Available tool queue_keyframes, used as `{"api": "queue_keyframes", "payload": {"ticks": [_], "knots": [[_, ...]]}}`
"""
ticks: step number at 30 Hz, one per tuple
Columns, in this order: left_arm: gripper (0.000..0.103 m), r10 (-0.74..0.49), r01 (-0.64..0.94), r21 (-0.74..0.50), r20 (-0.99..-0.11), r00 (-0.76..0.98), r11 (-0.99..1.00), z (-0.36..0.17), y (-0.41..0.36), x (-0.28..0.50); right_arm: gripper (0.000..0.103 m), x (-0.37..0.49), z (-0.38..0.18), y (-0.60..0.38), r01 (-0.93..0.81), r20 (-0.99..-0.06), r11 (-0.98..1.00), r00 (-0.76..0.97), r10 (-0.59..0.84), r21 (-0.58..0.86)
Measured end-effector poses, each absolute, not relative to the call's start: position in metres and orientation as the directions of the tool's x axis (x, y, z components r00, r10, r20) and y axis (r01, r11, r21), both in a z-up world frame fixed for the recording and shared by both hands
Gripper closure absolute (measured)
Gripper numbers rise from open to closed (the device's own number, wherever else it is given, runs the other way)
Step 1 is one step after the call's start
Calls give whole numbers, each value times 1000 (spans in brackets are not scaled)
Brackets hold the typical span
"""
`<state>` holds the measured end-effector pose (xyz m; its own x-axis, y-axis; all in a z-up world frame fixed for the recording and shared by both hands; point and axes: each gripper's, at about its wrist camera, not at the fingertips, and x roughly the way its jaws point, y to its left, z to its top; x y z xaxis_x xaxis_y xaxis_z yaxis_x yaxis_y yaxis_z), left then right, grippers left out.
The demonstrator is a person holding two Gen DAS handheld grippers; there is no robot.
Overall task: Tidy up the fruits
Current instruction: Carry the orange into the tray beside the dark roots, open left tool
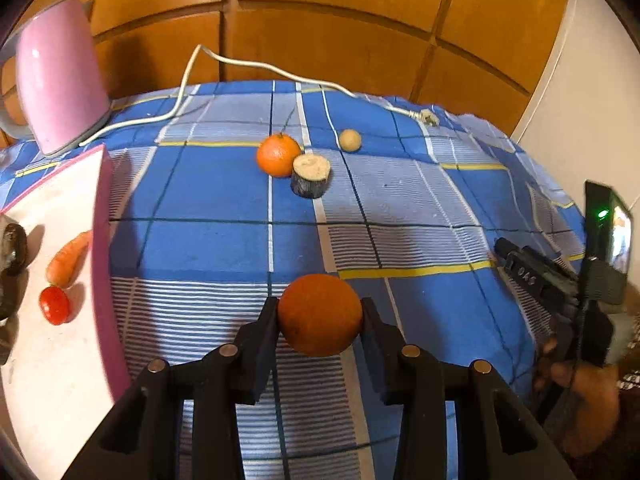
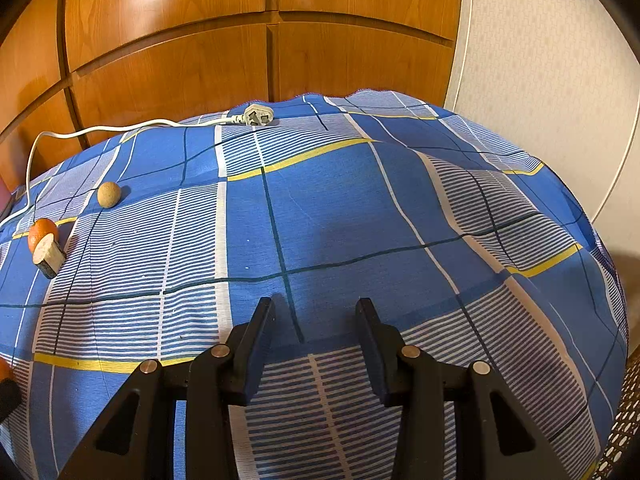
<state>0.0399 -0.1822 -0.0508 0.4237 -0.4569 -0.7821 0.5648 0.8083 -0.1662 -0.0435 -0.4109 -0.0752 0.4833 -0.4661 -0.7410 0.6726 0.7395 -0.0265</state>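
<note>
My left gripper [image 1: 320,308] is shut on an orange [image 1: 320,314] and holds it above the blue checked cloth. A white tray with a pink rim [image 1: 102,240] stands to its left; a carrot [image 1: 68,258], a red tomato [image 1: 54,305] and a dark item [image 1: 16,246] lie in it. On the cloth farther off lie a second orange [image 1: 277,155], a cut dark-skinned piece with a pale face [image 1: 311,176] touching it, and a small tan round fruit [image 1: 350,140]. My right gripper [image 2: 316,312] is open and empty over the cloth; it also shows at the right of the left wrist view [image 1: 552,276].
A pink kettle [image 1: 60,76] stands at the back left, its white cord [image 1: 248,62] running across the back to a plug [image 2: 258,115]. Wooden cabinet doors [image 2: 240,40] rise behind the table. The cloth drops off at the right edge [image 2: 592,240].
</note>
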Motion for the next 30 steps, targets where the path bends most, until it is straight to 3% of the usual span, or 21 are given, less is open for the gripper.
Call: {"api": "queue_keyframes", "payload": {"ticks": [12, 30], "knots": [[63, -511, 552, -217, -727, 458, 805, -11, -162, 30, 61, -43, -75, -411, 673, -741, 740, 483, -467, -28], [63, -518, 490, -270, -699, 492, 829, 5, -121, 27, 61, -43, -75, -411, 673, -741, 739, 482, -468, -29]]}}
